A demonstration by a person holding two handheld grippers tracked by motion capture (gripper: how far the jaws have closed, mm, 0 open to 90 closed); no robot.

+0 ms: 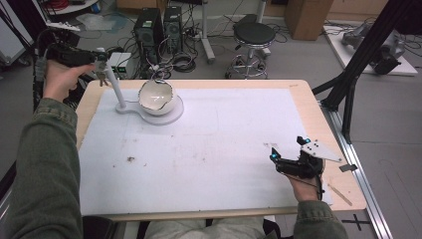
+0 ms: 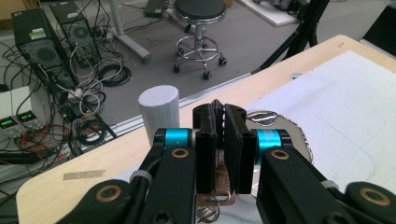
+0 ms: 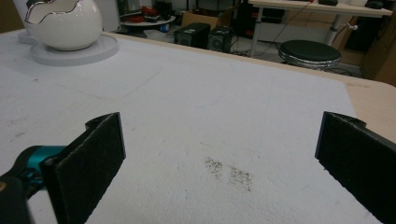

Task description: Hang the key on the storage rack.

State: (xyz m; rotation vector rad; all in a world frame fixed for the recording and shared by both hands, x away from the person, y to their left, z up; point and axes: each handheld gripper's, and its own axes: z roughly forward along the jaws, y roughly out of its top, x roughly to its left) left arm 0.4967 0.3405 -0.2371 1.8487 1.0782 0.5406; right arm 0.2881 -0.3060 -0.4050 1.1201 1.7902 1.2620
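Two tools work over a wooden bench (image 1: 298,87) covered by a white sheet (image 1: 224,144). No brand, label or legible writing can be read on anything; the green digits on a power supply (image 2: 18,122) on the floor, seen in the left gripper view, are too small to make out.

In the high view the left tool (image 1: 102,62) is held up at the far left corner of the bench, beside the top of a white post (image 1: 114,84). Its jaws are pressed almost together, and the left gripper view shows a small brown tag with metal rings, apparently a bunch of keys (image 2: 212,198), pinched between them and hanging below. The post's round top (image 2: 159,109) stands just beyond the jaws and to their left in that view.

The post rises from a flat white base (image 1: 166,114) at the far left of the sheet. On the base's round part sits a white bowl (image 1: 157,97) shaped like a broken eggshell, with a jagged rim.

The right tool (image 1: 288,152) rests low at the near right of the bench, in the person's hand (image 1: 306,189). Its jaws stand wide apart and hold nothing; the right gripper view shows bare sheet between them, with a patch of dark specks (image 3: 229,172), and the bowl (image 3: 63,21) far off at upper left.

A black stool (image 1: 254,35) and computer towers (image 1: 157,27) stand on the floor beyond the bench.
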